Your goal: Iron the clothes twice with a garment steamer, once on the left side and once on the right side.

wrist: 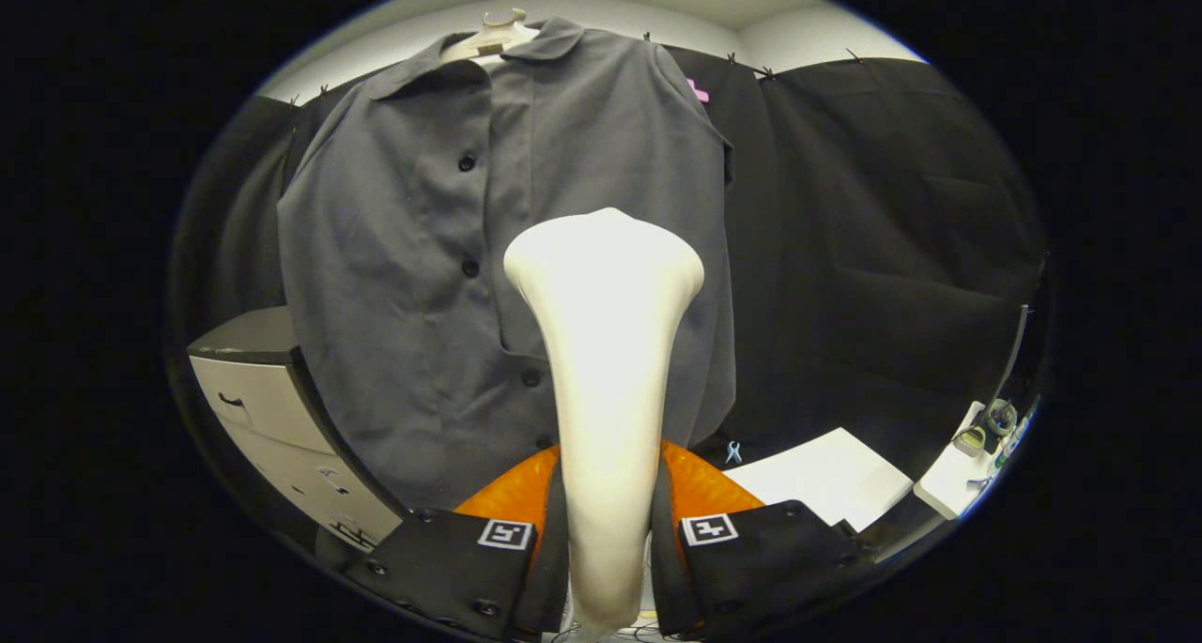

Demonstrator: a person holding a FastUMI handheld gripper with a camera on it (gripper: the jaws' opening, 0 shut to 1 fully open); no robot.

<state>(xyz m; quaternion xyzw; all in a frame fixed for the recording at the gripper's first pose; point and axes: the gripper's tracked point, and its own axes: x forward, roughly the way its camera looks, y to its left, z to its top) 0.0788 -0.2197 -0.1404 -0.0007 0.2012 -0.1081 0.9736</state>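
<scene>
Steamer [606, 343] sits clamped between the two fingers [451, 558], its white handle running up from them, long axis along their line, and widening to a flat head that points forward at the shirt [413, 249]. The fingers are closed most of the way, both pressing the handle's narrow lower part, with orange padding showing just behind them.

Beyond the head hangs the grey shirt on a pale hanger [493, 35], buttons running down its middle. The head lies over the panel on the far side of the button line from the cabinet [263, 399], roughly at mid height. Whether the head touches the cloth or hovers just off it cannot be told. The shirt hangs in front of the black booth wall. Low down beside it stands the grey cabinet with drawers; on the other side lies a white sheet [826, 479] on a surface, and a small white shelf [958, 479] with small items further out.

Risks, as I judge them: the handle is smooth and tapered, so it could slip or twist in the fingers if pushed hard against the cloth. The shirt hangs free, so pressure may swing it away instead of smoothing it. A pass that drifts across the button line could snag a button, or blur which side has been done.
</scene>
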